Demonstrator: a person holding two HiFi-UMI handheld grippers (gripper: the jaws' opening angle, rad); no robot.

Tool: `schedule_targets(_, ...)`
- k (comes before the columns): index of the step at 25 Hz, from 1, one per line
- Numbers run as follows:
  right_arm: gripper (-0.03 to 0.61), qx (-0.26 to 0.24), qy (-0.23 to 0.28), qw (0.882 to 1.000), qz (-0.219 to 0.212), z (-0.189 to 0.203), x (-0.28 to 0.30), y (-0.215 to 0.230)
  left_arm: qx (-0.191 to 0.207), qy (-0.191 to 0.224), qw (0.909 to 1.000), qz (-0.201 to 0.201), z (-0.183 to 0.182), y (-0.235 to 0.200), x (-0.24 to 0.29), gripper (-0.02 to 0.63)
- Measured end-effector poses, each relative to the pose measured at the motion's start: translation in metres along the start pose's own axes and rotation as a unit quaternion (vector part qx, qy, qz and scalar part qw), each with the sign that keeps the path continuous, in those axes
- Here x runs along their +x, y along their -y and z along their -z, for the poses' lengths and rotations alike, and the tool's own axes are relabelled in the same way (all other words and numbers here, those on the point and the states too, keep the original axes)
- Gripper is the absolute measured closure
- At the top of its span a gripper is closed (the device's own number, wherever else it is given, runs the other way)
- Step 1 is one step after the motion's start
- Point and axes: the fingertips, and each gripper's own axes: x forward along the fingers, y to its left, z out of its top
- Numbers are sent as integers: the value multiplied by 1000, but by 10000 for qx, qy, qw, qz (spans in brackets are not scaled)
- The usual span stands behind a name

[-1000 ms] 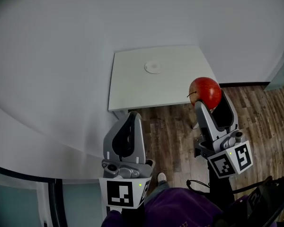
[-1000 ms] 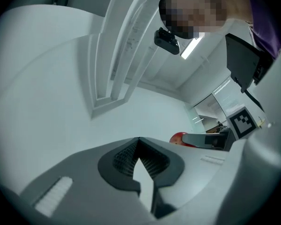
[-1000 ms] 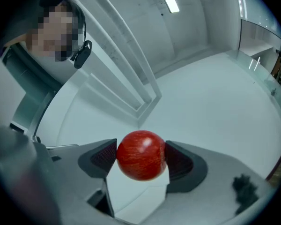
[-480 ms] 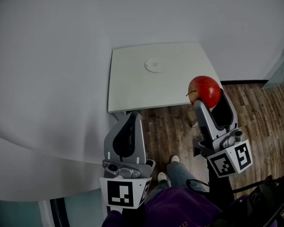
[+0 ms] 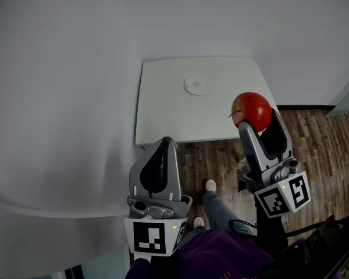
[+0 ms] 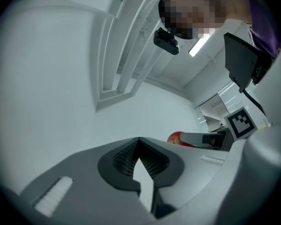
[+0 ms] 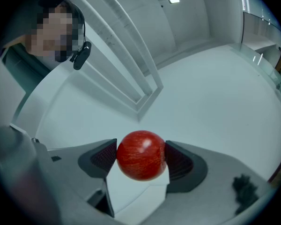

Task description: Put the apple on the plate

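A red apple (image 5: 252, 110) is clamped between the jaws of my right gripper (image 5: 253, 120), held up in the air over the wood floor near the table's front right corner. In the right gripper view the apple (image 7: 141, 154) fills the gap between the dark ribbed pads (image 7: 104, 157). A small round white plate (image 5: 196, 85) lies toward the back middle of the white table (image 5: 163, 115), well beyond the apple. My left gripper (image 5: 166, 142) hangs at the lower left, jaws together and empty; its tips (image 6: 138, 140) meet, and the apple (image 6: 176, 137) shows to its right.
White walls (image 5: 64, 68) close in behind and to the left of the table. Wood floor (image 5: 314, 138) runs in front of the table and to its right. The person's shoes (image 5: 210, 185) and legs stand just short of the table's front edge.
The person has stepped forward; a foot now shows nearer the table, and the table and plate sit slightly lower and to the right in the head view. Both grippers keep their pose, apple still held.
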Motion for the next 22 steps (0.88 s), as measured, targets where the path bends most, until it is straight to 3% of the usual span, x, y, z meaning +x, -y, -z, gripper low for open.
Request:
schedule_targets(6,250,70,-172,9998,-25,13,56,39,79,47,9996,-251,11,-22,58,607)
schedule_targets(16,250,-16,30,9996,-296,29,65,51,177,207,9990,-348,34,-15,64,607)
schedule_targets(22,250,139,-207,9988,-426,42,137,101,151,-80,9983,-555,57,-33,145,607)
